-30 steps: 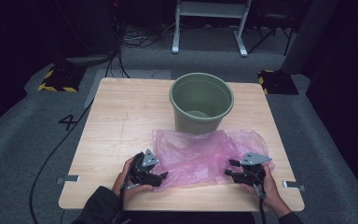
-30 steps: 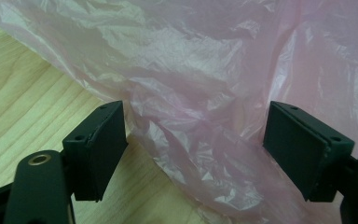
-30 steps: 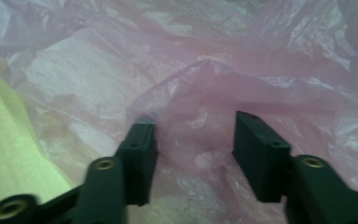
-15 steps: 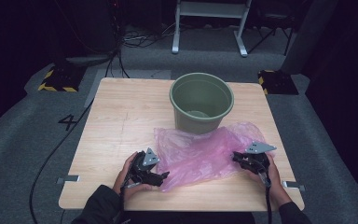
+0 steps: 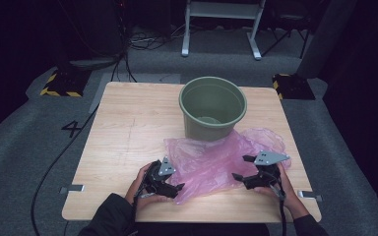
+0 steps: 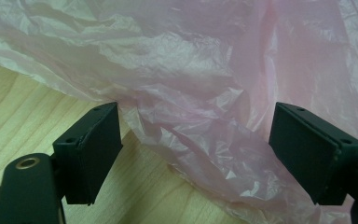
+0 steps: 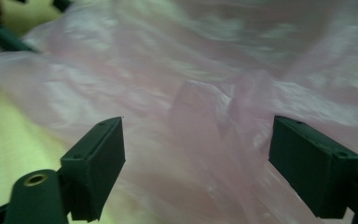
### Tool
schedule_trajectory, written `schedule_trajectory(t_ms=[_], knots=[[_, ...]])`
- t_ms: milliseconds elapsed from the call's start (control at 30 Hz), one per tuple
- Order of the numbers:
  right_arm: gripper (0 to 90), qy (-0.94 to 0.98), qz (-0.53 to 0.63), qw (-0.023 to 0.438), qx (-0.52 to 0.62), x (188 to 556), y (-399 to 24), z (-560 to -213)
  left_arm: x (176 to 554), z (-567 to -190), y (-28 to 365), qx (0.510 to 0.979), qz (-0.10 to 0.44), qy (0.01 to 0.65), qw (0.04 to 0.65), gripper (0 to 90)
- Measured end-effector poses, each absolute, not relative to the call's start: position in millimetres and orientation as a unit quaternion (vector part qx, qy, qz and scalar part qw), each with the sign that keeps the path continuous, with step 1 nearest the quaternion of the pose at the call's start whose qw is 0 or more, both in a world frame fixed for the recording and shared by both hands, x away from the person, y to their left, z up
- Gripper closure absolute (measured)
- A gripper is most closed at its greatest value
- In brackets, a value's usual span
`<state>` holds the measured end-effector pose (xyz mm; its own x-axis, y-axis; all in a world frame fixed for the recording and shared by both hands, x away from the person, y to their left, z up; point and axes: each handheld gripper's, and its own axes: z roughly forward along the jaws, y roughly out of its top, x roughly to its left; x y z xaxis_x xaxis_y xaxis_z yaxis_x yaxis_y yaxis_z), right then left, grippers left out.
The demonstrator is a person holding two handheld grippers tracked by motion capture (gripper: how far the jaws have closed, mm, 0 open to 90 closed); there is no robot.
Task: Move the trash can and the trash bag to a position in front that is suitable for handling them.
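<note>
A crumpled pink plastic bag lies on the wooden table just in front of a green bucket. My left gripper sits at the bag's near left corner. In the left gripper view it is open, with a fold of the bag lying loose between the pads. My right gripper hovers at the bag's right side. Its jaws have just been opening and now stand wide, with the pink film in front of and between them, not pinched.
The bucket stands upright at the table's far middle, touching the bag's far edge. Bare wood lies to the left of the bag. Around the table is grey floor with cables, a white stand's legs and yellow-black striped blocks.
The right gripper shut on the bag's right side and lifted it slightly, then opened and let it go; the bag's right part now lies bunched higher. The left gripper stayed put.
</note>
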<state>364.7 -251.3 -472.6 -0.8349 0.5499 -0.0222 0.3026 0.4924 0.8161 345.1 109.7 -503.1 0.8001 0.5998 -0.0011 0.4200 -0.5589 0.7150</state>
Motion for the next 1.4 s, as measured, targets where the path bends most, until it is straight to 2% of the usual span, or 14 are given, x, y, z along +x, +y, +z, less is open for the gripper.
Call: schedule_trajectory(t_ms=[200, 600, 700, 733, 800, 833, 933, 1000, 1033, 1067, 1100, 1133, 1167, 1400], knots=[[15.9, 0.877, 0.409, 0.123, 0.220, 358, -225, -486, 348, -503, 101, 0.873, 0.123, 0.297, 0.368, 16.7], [16.1, 0.884, 0.379, 0.130, 0.240, 368, -213, -501, 357, -503, 82, 0.874, 0.121, 0.294, 0.367, 16.7], [23.8, 0.880, 0.383, 0.132, 0.247, 372, -214, -502, 358, -503, 78, 0.875, 0.126, 0.288, 0.367, 16.0], [35.0, 0.877, 0.388, 0.134, 0.250, 375, -217, -501, 358, -503, 78, 0.877, 0.127, 0.284, 0.367, 15.7], [42.8, 0.874, 0.390, 0.134, 0.257, 378, -221, -501, 356, -500, 81, 0.883, 0.123, 0.266, 0.367, 15.9], [42.8, 0.874, 0.390, 0.134, 0.257, 378, -221, -501, 356, -500, 81, 0.883, 0.123, 0.266, 0.367, 15.8], [60.3, 0.868, 0.392, 0.131, 0.274, 384, -229, -500, 354, -492, 92, 0.877, 0.128, 0.267, 0.378, 15.8], [62.7, 0.866, 0.394, 0.132, 0.279, 386, -231, -500, 353, -486, 102, 0.869, 0.130, 0.270, 0.393, 15.7], [68.9, 0.862, 0.396, 0.136, 0.286, 388, -234, -500, 351, -482, 112, 0.866, 0.135, 0.276, 0.394, 15.7], [68.9, 0.862, 0.396, 0.136, 0.286, 388, -234, -500, 351, -482, 112, 0.866, 0.135, 0.276, 0.394, 15.7], [74.2, 0.857, 0.396, 0.142, 0.296, 391, -237, -501, 350, -480, 125, 0.863, 0.143, 0.287, 0.391, 15.7], [74.2, 0.857, 0.396, 0.142, 0.296, 391, -237, -501, 350, -480, 125, 0.863, 0.143, 0.287, 0.391, 15.7], [78.4, 0.854, 0.399, 0.143, 0.301, 394, -240, -501, 350, -483, 137, 0.864, 0.148, 0.300, 0.375, 15.7], [87.6, 0.849, 0.401, 0.148, 0.312, 401, -247, -502, 346, -495, 172, 0.867, 0.139, 0.323, 0.352, 15.7]])
